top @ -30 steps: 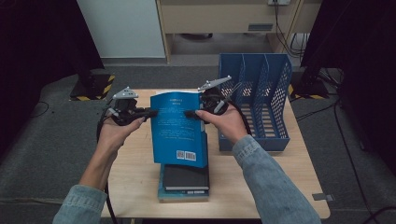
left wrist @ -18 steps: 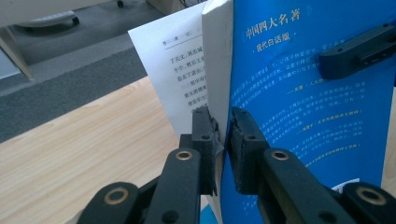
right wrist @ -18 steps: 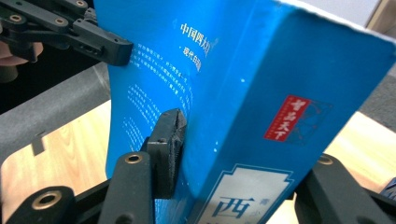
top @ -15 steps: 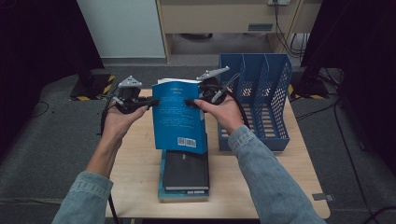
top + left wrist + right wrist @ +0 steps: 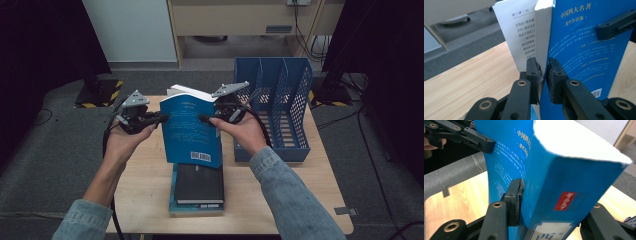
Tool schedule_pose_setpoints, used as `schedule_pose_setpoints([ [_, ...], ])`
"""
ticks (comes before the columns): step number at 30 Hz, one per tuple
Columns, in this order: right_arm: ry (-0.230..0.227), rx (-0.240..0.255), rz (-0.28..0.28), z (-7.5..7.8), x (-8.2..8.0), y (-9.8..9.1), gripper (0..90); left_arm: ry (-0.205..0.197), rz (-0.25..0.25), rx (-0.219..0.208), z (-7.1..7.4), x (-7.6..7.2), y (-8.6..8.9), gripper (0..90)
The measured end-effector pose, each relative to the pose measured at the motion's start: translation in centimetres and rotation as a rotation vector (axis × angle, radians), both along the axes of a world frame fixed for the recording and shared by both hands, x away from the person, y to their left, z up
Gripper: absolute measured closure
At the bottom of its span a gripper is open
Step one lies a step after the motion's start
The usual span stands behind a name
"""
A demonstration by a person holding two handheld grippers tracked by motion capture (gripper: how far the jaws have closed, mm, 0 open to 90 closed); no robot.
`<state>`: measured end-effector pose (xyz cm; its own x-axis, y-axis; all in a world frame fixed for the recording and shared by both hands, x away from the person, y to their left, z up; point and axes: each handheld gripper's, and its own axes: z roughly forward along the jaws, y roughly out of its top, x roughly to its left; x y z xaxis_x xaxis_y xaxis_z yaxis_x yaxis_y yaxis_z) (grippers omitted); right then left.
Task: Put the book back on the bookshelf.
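Raised upright at frame centre, thick blue paperback book [image 5: 192, 131] sits clamped by left gripper [image 5: 159, 118] and right gripper [image 5: 206, 119]; 1 loose cover could slip

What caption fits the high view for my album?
Two grippers, left and right, lift a blue book beside a file rack.

The blue book [image 5: 192, 131] has a glossy paper cover and matt white pages, and the tongs [image 5: 543, 75] are matt black plastic with brass-looking pins. The surface [image 5: 145, 175] is smooth pale wood; at 3 o'clock, the file rack [image 5: 280, 107] is perforated blue plastic.
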<state>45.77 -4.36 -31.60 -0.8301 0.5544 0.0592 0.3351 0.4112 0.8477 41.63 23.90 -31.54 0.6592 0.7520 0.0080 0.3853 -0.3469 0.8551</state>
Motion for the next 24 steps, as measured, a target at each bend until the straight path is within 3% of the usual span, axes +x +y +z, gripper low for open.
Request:
schedule_pose_setpoints([
  [4,-0.021,0.000,0.030,0.3,-2.2,-0.5,55.7,-0.027,-0.017,0.010,0.1,-1.6,0.0,79.9],
  [9,-0.018,-0.033,0.060,1.1,-3.2,-0.3,53.0,-0.043,-0.034,0.012,0.1,-2.8,0.0,79.4],
  [17,-0.029,-0.084,0.104,3.1,-3.0,0.9,49.4,-0.056,-0.052,-0.001,-0.1,-3.9,0.3,79.1],
  [24,0.028,-0.077,0.166,3.9,-2.4,1.6,49.0,-0.057,-0.031,-0.039,-0.5,-3.9,0.4,76.1],
])
